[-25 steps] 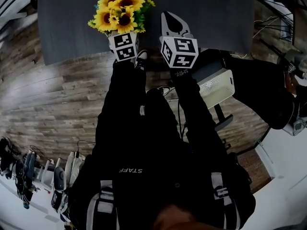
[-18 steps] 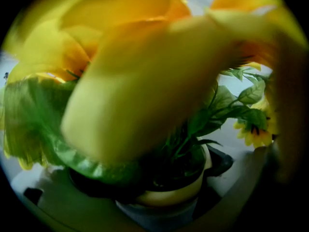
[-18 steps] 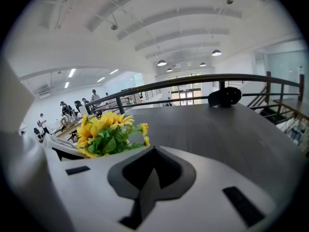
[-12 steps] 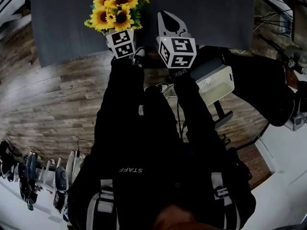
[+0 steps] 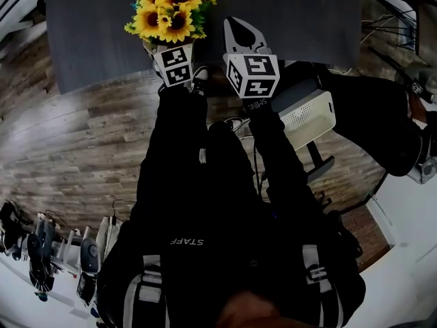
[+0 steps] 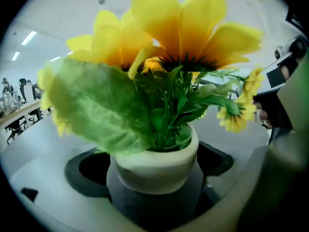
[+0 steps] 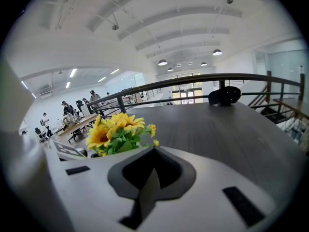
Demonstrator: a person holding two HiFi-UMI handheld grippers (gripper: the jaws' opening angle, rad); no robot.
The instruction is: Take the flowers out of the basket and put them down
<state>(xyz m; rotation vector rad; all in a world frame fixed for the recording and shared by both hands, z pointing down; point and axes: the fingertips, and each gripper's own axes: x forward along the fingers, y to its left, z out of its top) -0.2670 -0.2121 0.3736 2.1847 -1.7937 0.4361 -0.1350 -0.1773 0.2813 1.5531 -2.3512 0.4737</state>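
Note:
A bunch of yellow sunflowers (image 5: 169,12) with green leaves stands in a small white pot (image 6: 157,162). My left gripper (image 5: 168,45) is shut on that pot and holds it upright over the near edge of the dark grey table (image 5: 300,19). In the left gripper view the pot sits between the jaws of the left gripper (image 6: 154,180), and the blooms (image 6: 178,33) fill the picture. My right gripper (image 5: 240,31) is shut and empty, just right of the flowers. The right gripper view shows the right gripper (image 7: 147,178) with its jaws meeting, and the flowers (image 7: 116,132) to its left.
A white perforated container (image 5: 307,118) sits low beside the person's right arm, off the table. The floor (image 5: 75,142) is wood plank. A dark object (image 7: 227,95) rests at the table's far edge, near a railing. Bare tabletop (image 7: 217,129) stretches ahead of the right gripper.
The left gripper and the potted flowers have shifted slightly farther over the table. The right gripper has barely moved.

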